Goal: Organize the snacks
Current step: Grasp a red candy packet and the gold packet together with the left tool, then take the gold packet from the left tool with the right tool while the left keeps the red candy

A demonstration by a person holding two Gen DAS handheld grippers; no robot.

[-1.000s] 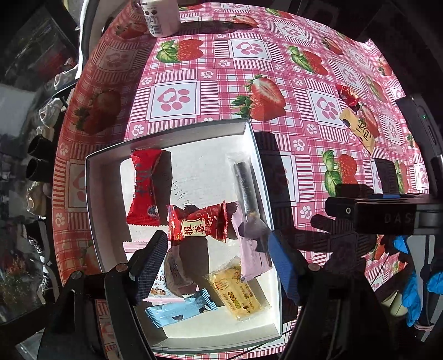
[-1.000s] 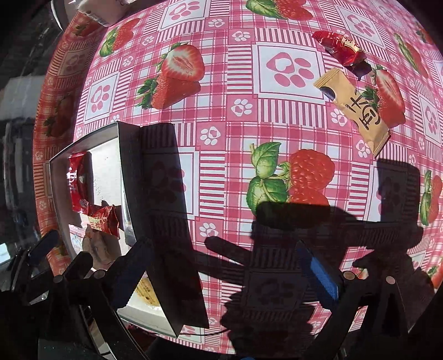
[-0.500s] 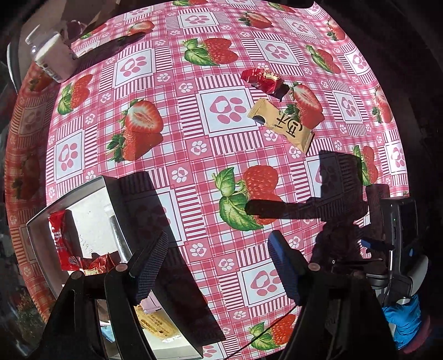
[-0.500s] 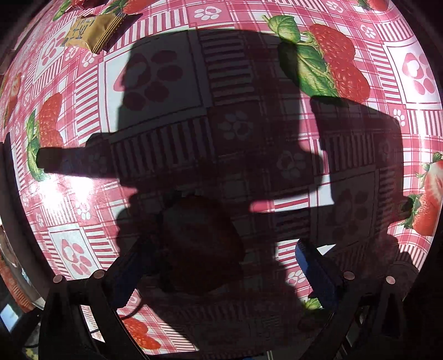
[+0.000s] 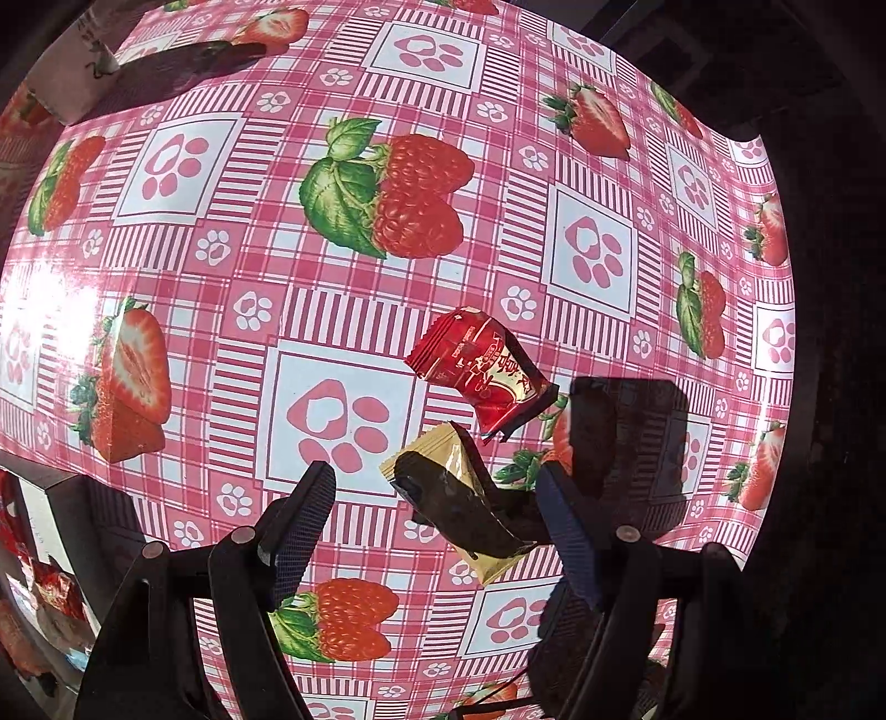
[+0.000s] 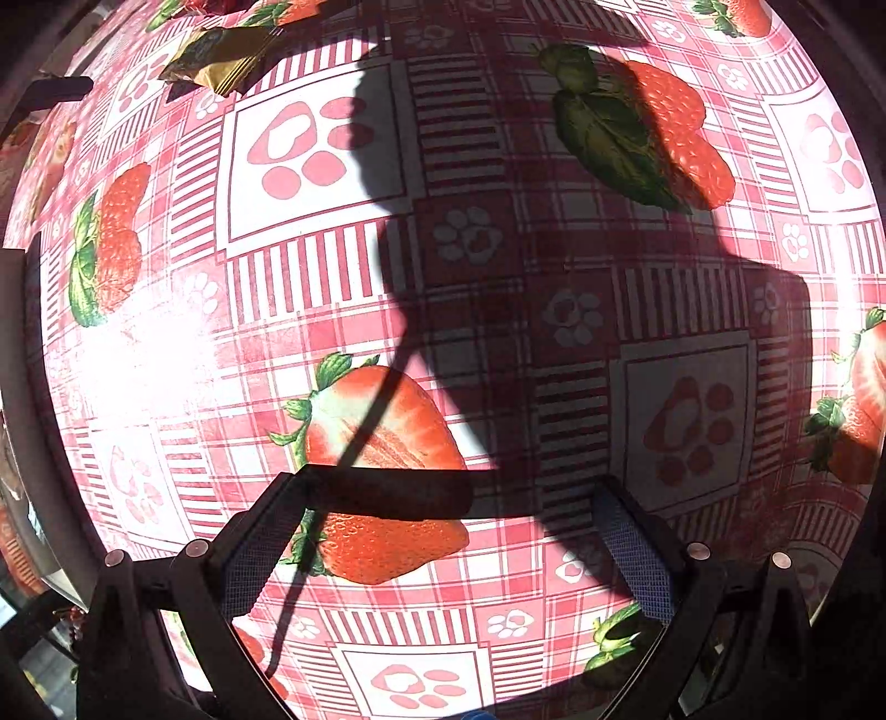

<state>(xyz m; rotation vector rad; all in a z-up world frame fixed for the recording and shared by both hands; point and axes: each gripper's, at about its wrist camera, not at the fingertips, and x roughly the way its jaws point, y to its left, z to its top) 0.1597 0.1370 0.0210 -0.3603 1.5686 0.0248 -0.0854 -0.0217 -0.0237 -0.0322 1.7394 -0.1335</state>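
Note:
A gold snack packet lies on the strawberry tablecloth between the fingers of my open left gripper, partly in shadow. A red candy wrapper lies just beyond it. The white snack box shows at the lower left edge with red packets inside. My right gripper is open and empty, low over bare tablecloth. The gold packet shows in the right wrist view at the top left, far from that gripper.
A white carton stands at the far left of the table. The table's far edge curves along the right, with dark floor beyond. Gripper shadows fall across the cloth.
My left gripper has swung away from the box and down over the gold packet and red candy. My right gripper has moved across the cloth, still open.

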